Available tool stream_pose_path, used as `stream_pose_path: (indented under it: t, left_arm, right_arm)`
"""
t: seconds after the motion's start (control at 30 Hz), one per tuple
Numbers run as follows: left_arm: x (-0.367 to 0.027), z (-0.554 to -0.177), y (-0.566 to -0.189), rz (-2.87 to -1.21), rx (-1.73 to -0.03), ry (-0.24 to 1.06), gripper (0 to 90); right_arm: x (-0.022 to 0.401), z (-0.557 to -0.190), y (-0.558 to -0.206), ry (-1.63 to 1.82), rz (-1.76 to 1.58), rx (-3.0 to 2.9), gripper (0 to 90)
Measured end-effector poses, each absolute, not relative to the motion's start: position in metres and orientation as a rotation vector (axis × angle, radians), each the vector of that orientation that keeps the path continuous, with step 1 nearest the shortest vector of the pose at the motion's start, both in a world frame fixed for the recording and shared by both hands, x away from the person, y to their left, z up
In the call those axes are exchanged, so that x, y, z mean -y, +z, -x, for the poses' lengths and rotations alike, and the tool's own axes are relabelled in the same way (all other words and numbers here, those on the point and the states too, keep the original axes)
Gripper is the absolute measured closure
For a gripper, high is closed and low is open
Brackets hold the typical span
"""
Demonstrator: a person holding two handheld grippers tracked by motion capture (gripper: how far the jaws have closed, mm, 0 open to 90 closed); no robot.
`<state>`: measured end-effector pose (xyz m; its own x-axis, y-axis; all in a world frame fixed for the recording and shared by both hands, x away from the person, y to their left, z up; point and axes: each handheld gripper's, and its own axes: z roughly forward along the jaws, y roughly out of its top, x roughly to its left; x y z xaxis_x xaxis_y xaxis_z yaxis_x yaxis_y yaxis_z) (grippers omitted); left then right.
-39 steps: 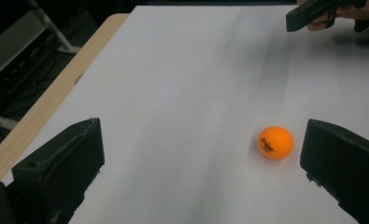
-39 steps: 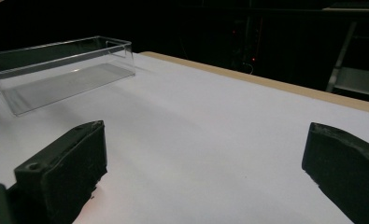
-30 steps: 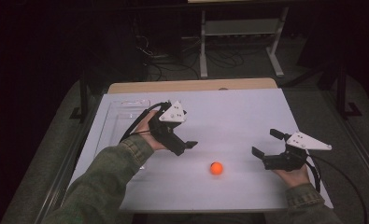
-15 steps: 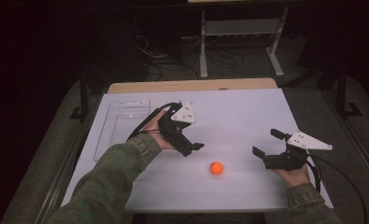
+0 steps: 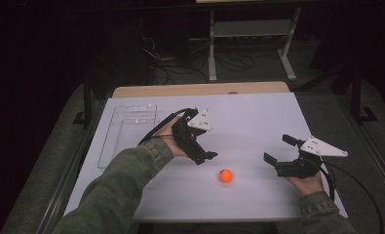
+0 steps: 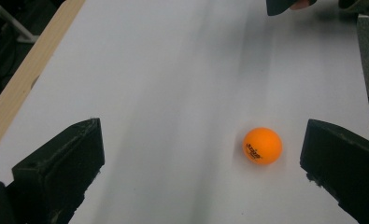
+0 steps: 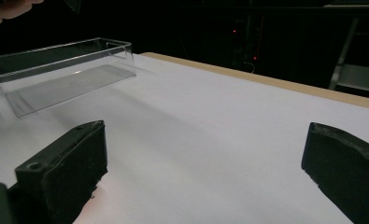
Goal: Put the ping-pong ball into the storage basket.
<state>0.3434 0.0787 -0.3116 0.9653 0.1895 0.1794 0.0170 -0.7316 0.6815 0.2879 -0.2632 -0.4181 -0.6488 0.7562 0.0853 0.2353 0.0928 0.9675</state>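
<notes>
Orange and glossy, the ping-pong ball (image 5: 225, 176) lies on the near middle of the white table top (image 5: 258, 122), between the two hands and touching neither. The left gripper (image 5: 207, 157) hangs just to its far left with its jaws spread wide; in the left gripper view the ball (image 6: 262, 145) sits close to the right-hand jaw rather than midway. To take it well, I judge the hand should slide sideways until the ball is centred in the gap, come down so the pads meet its widest part, and close gently, since a smooth light ball can squirt away from an uneven squeeze or roll off if nudged. The right gripper (image 5: 278, 153) rests low at the near right, jaws likewise spread and holding nothing. A clear plastic tray (image 5: 126, 131) lies empty at the far left of the table, a likely place for the ball. The surface is matt and bare, with a wooden strip (image 5: 200, 89) along its far edge. Beyond, the room is dark: cables on the floor (image 5: 180, 63) and a pale metal stand (image 5: 248, 34).
</notes>
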Motion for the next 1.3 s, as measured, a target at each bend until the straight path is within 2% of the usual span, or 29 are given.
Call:
stream_pose_path:
  t: [1.3]
  left_arm:
    - [-0.046,-0.35,-0.339,-2.477,-0.044,0.219,0.0]
  right_arm:
    - [0.265,-0.287,-0.416,1.604,-0.972,-1.921,0.0]
